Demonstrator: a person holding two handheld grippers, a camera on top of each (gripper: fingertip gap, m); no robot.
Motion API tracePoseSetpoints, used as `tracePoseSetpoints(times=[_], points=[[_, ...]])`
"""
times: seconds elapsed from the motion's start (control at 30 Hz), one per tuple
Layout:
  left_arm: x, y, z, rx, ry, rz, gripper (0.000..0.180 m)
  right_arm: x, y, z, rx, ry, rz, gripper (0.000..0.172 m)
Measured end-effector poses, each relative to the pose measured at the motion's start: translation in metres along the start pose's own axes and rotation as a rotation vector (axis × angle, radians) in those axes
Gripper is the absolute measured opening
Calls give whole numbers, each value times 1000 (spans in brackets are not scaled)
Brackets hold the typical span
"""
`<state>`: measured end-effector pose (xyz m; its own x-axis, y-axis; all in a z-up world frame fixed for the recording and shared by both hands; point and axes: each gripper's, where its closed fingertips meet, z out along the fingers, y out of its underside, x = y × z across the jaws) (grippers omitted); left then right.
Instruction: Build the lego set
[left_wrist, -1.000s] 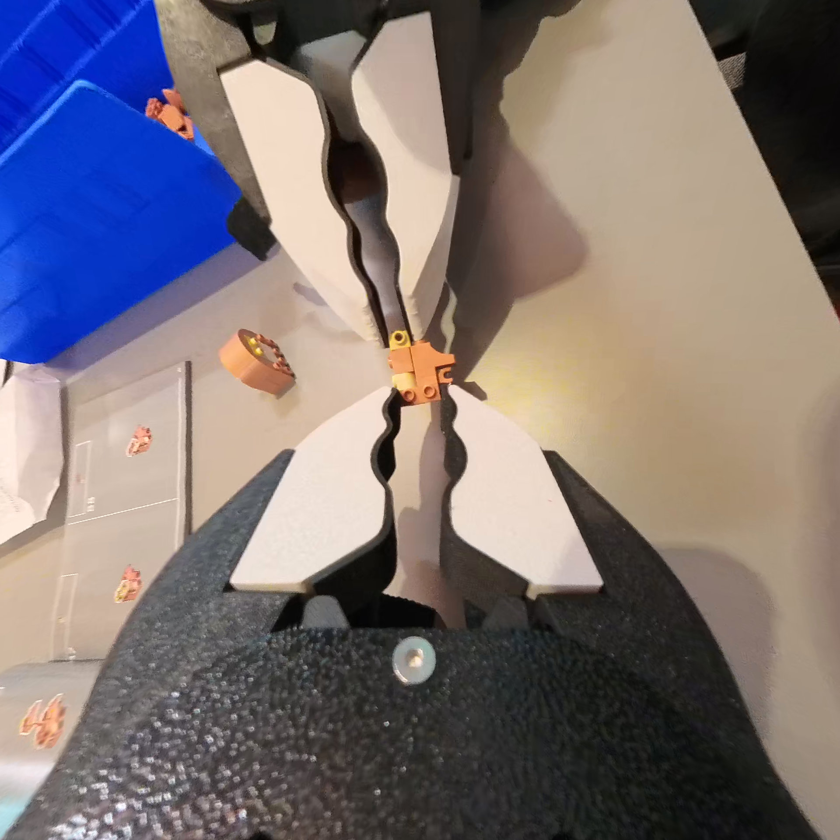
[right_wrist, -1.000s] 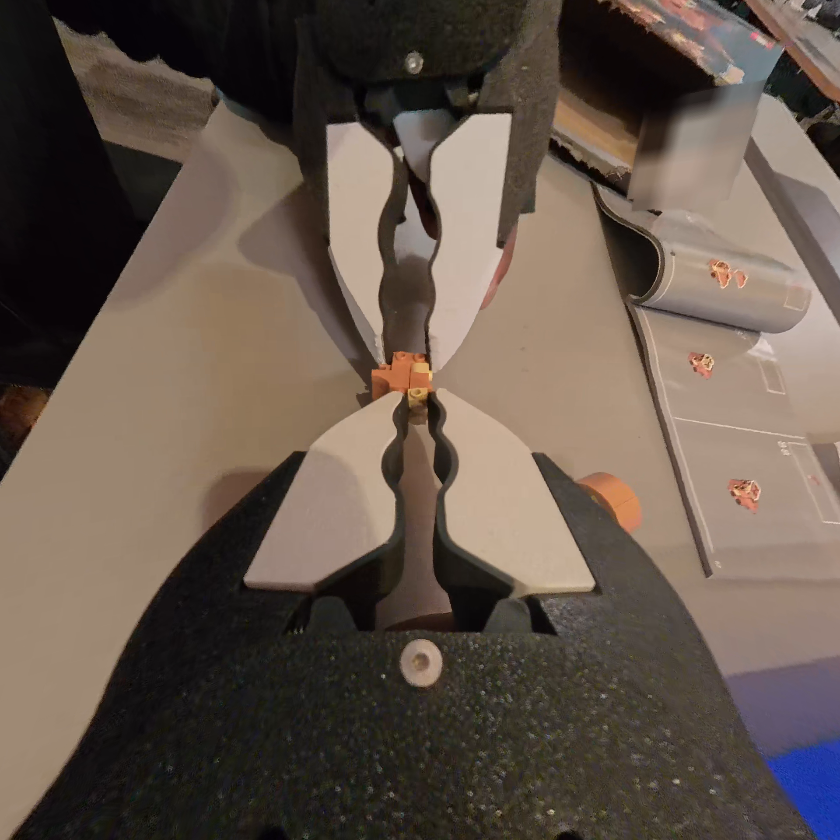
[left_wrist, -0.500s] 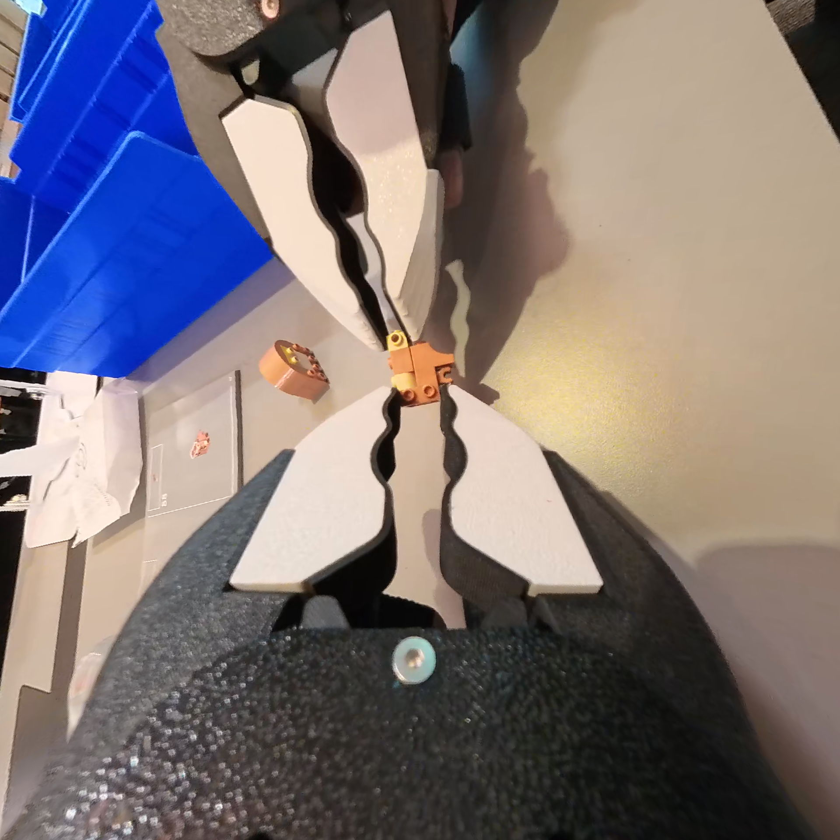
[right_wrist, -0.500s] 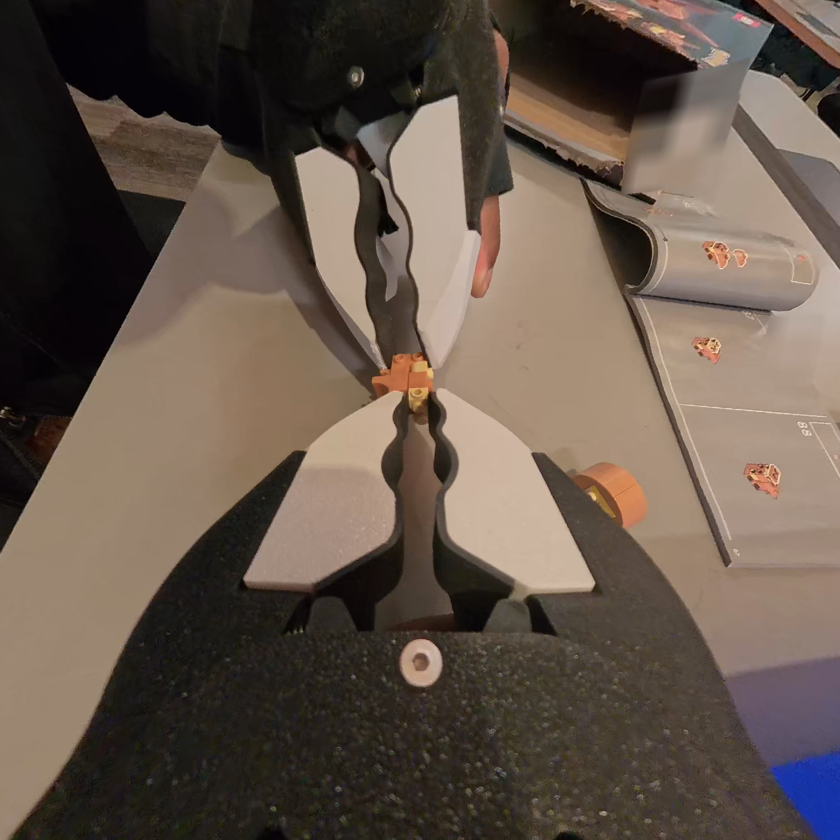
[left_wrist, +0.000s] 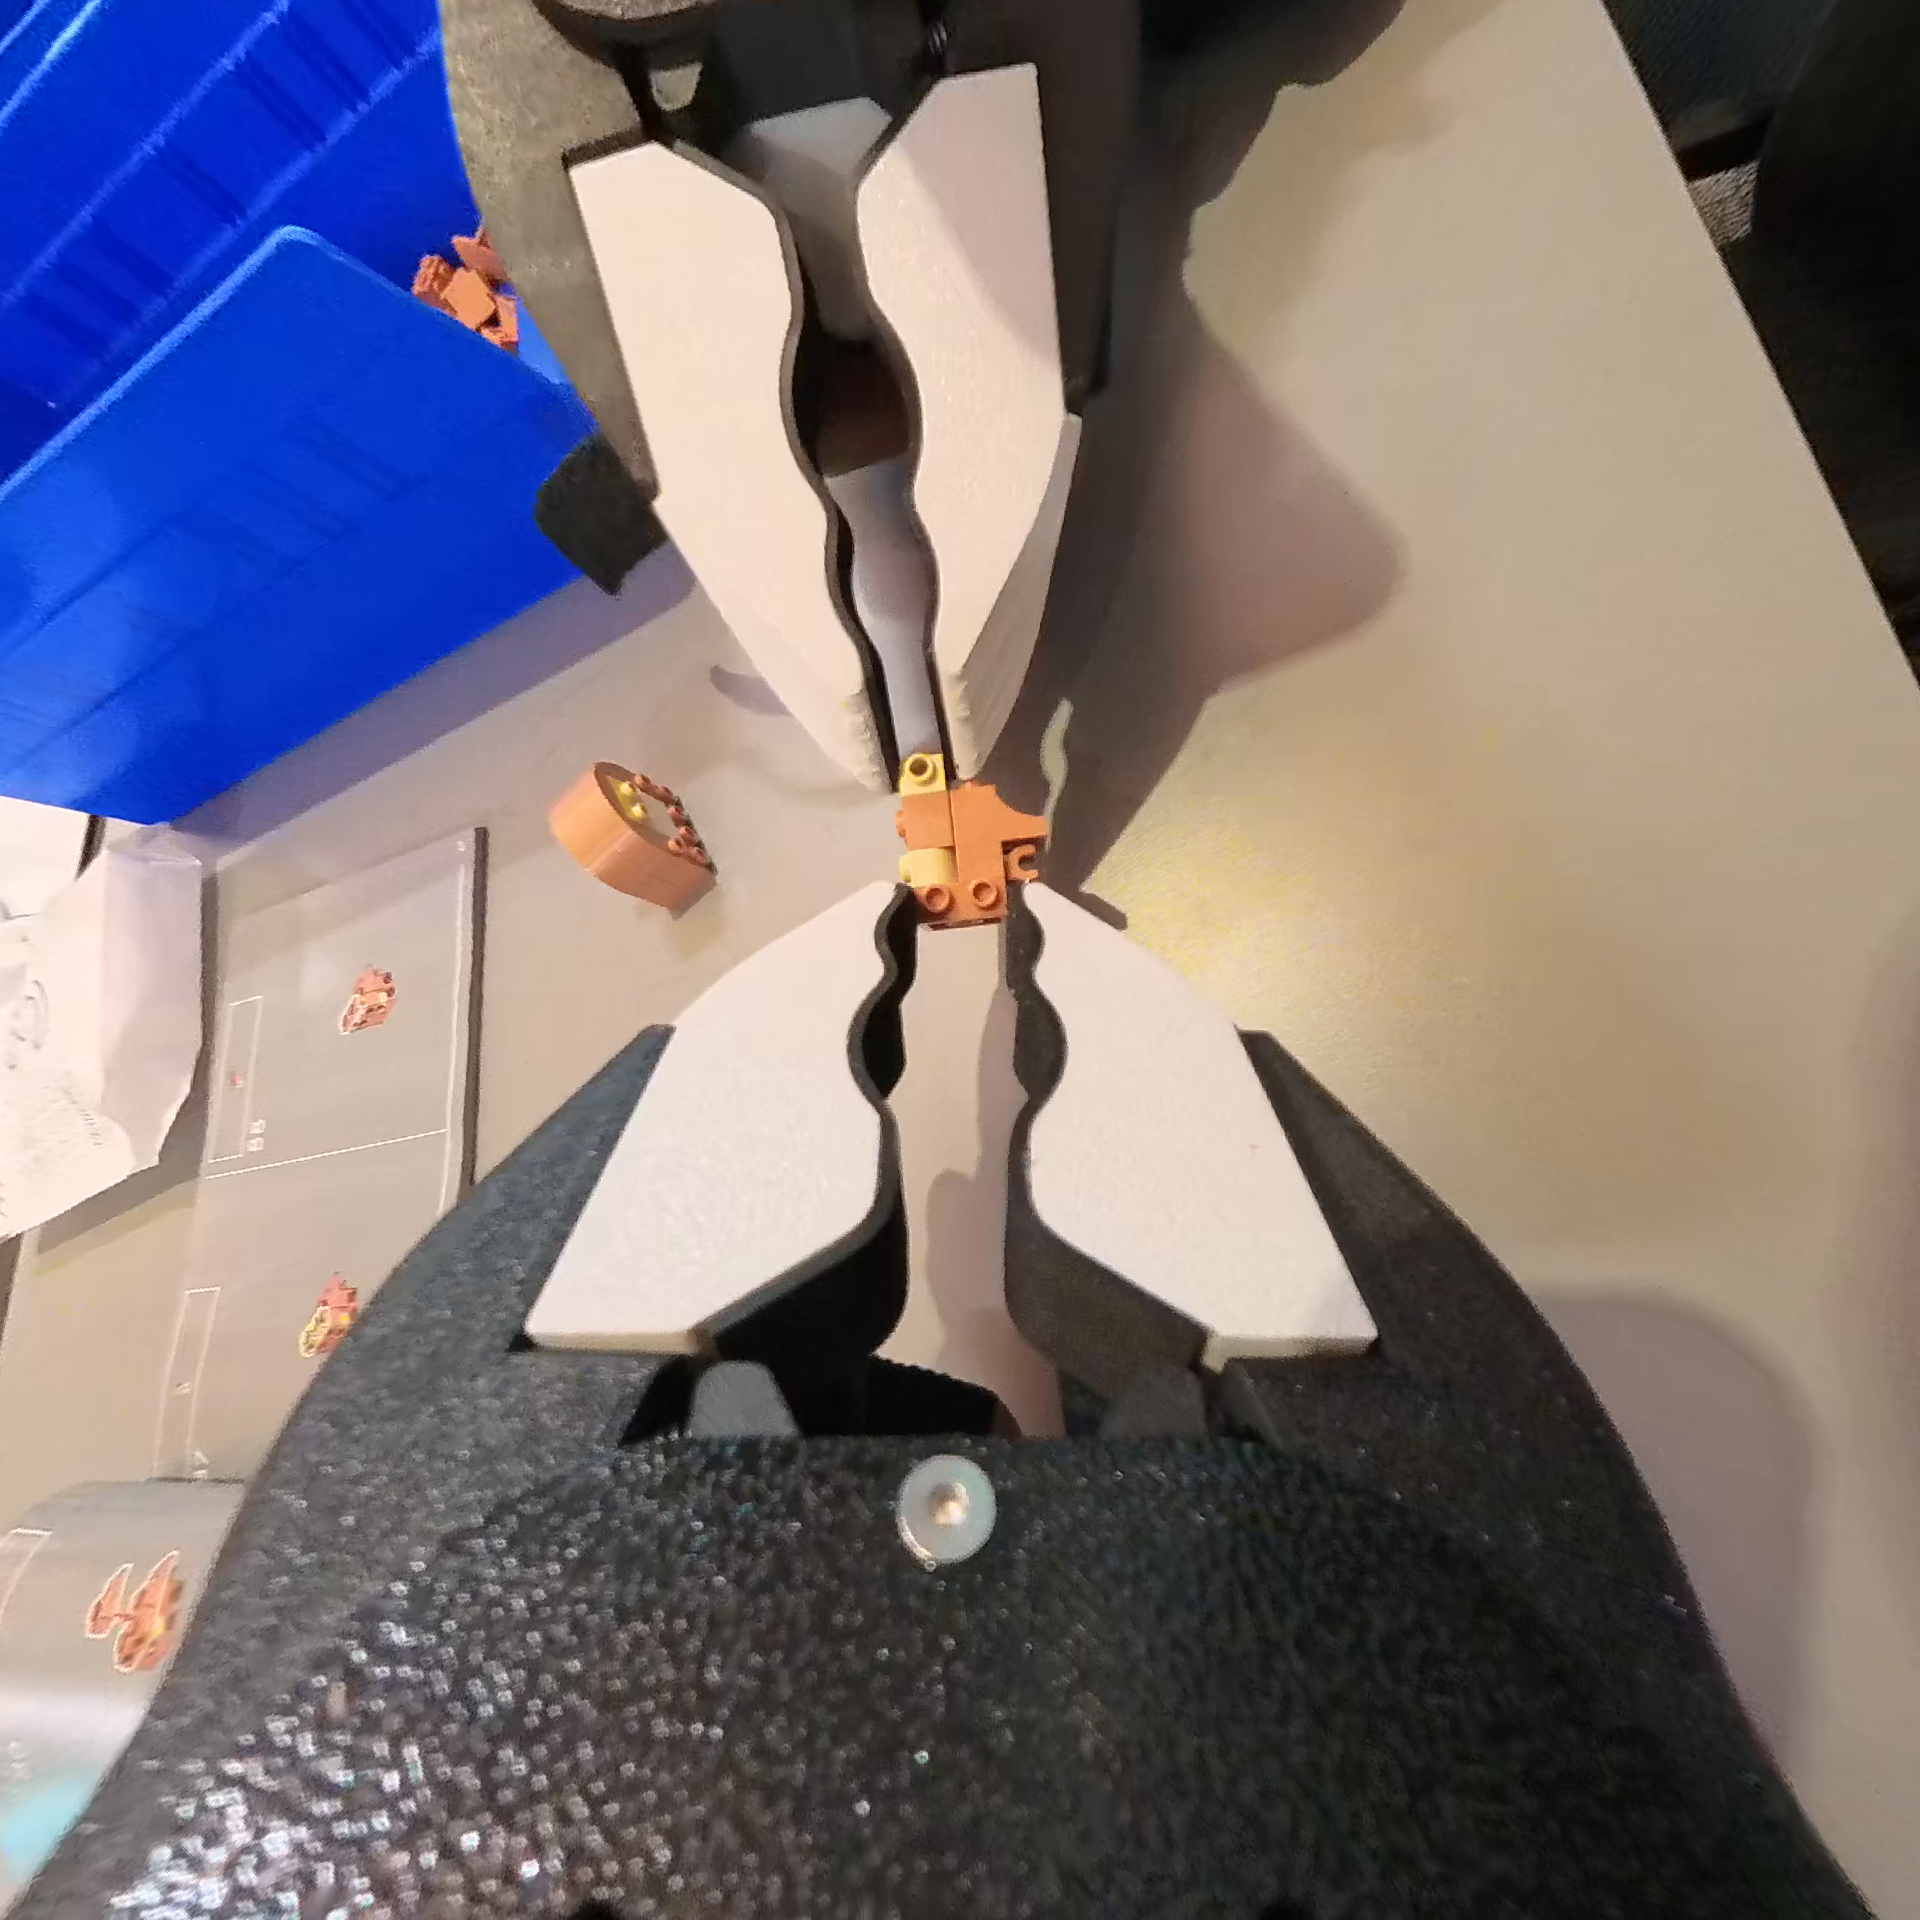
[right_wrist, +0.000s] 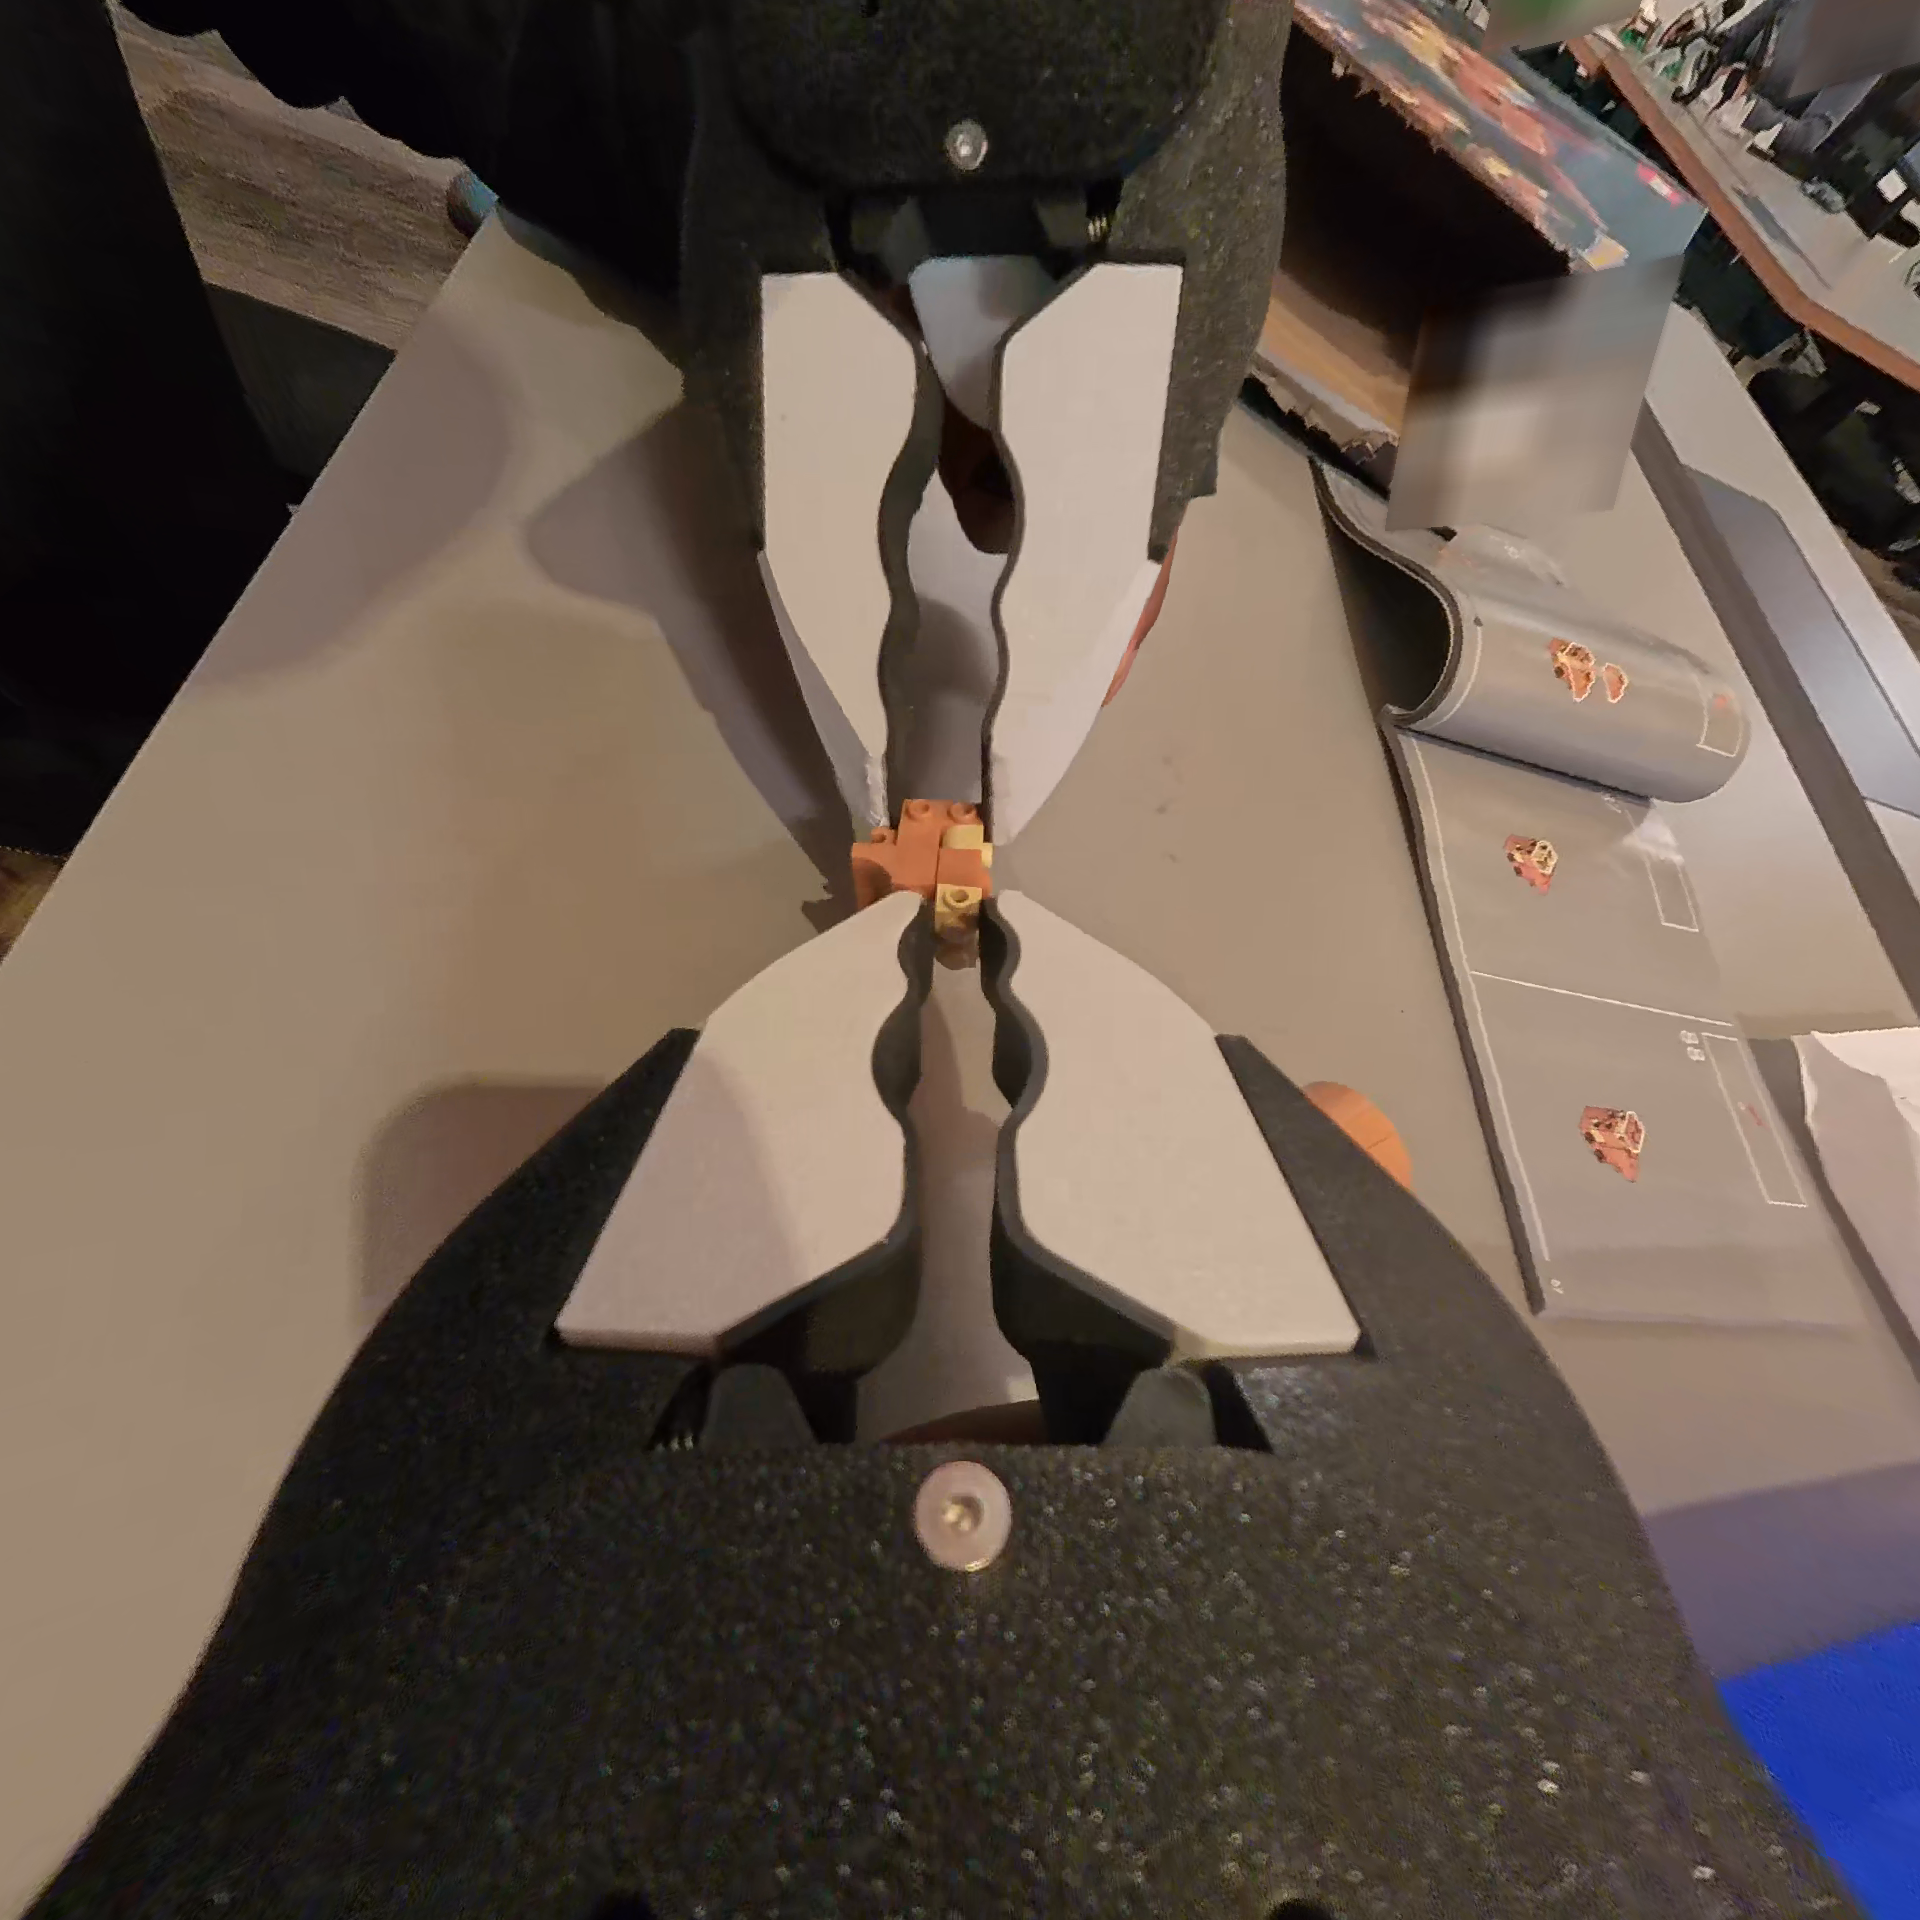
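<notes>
Both grippers meet tip to tip over the table (left_wrist: 1455, 727) on one small brick cluster (left_wrist: 971, 847), brown with tan studs, held in the air between them. The left gripper (left_wrist: 961, 914) pinches the brown studded end of the cluster, its pads pressed on either side; the right gripper (right_wrist: 951, 935) pinches the narrower tan-and-brown end, its fingers drawn closer together. In the left wrist view the right gripper comes in from 12 o'clock and the cluster sits dead centre; in the right wrist view the left gripper comes in from 12 o'clock likewise. By the look of it the two halves are being pressed together or worked at their joint, each claw gripping its own part. Any further push would call for the tips to stay square to each other, since the cluster is tiny and could twist out. A round brown piece (left_wrist: 629, 836) lies on the table at 9 o'clock of the cluster, with a blue bin (left_wrist: 260, 468) at 10 o'clock and a grey booklet (right_wrist: 1621, 1039) at 3 o'clock in the right wrist view
</notes>
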<state>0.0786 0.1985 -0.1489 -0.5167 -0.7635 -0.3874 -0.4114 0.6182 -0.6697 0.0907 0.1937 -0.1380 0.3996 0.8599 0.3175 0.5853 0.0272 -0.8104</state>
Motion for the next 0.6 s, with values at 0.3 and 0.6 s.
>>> tracePoseSetpoints(times=[0.3,0.6], points=[[0,0,0,3,7,-7,16,-1,0,0,-8,14,-41,7],[0,-2,-1,26,30,-55,16,-2,0,-1,-14,35,-107,8]])
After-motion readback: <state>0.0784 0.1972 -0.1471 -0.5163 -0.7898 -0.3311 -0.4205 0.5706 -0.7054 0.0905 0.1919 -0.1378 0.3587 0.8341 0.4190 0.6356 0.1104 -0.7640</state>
